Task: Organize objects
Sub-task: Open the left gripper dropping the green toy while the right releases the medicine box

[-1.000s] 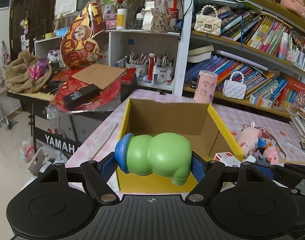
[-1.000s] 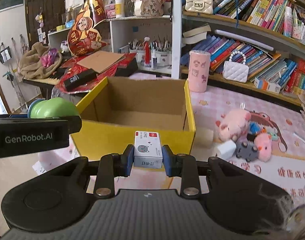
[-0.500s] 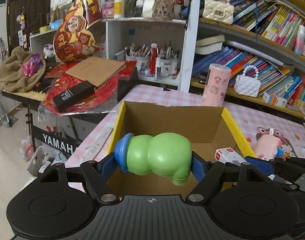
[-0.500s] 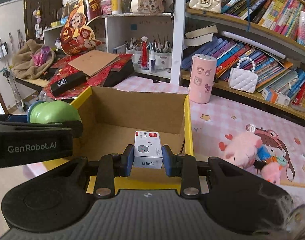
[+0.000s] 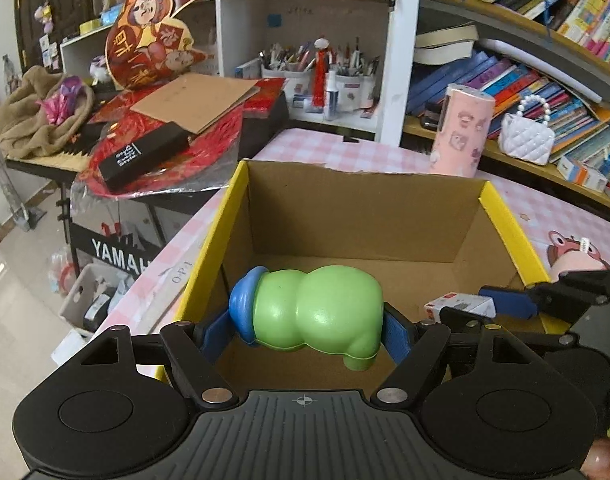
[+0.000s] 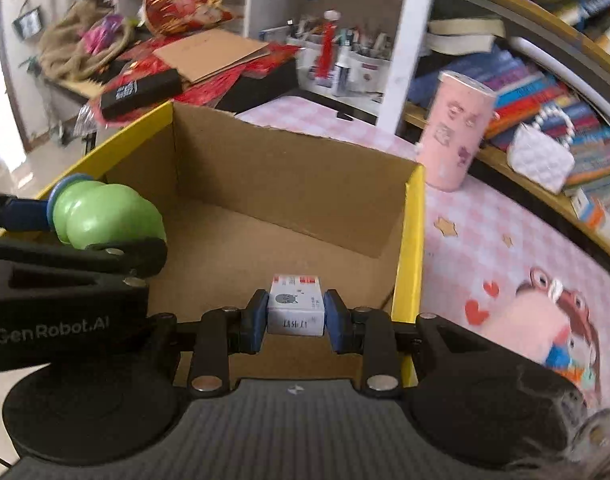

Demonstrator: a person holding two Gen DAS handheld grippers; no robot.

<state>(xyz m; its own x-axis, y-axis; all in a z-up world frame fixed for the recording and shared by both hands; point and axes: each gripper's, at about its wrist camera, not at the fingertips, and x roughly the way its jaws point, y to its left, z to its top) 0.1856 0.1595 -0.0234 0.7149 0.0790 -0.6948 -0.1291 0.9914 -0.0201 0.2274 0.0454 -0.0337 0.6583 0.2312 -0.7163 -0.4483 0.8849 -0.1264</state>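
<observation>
An open cardboard box [image 5: 361,216] with yellow outer walls sits on a pink checked tablecloth [image 6: 485,216], directly ahead of and below both grippers. The left gripper [image 5: 305,322] pinches a green toy with a blue cap [image 5: 317,312] sideways between its blue pads, over the box's near left part. To its right, the right gripper [image 6: 296,314] clamps a small white box with red print [image 6: 296,310], over the box floor near the right wall. Beyond the box's far right corner stands a pink cylinder [image 6: 455,128].

A cluttered home room: packed bookshelves [image 5: 545,76], Yamaha keyboard [image 5: 117,254].
</observation>
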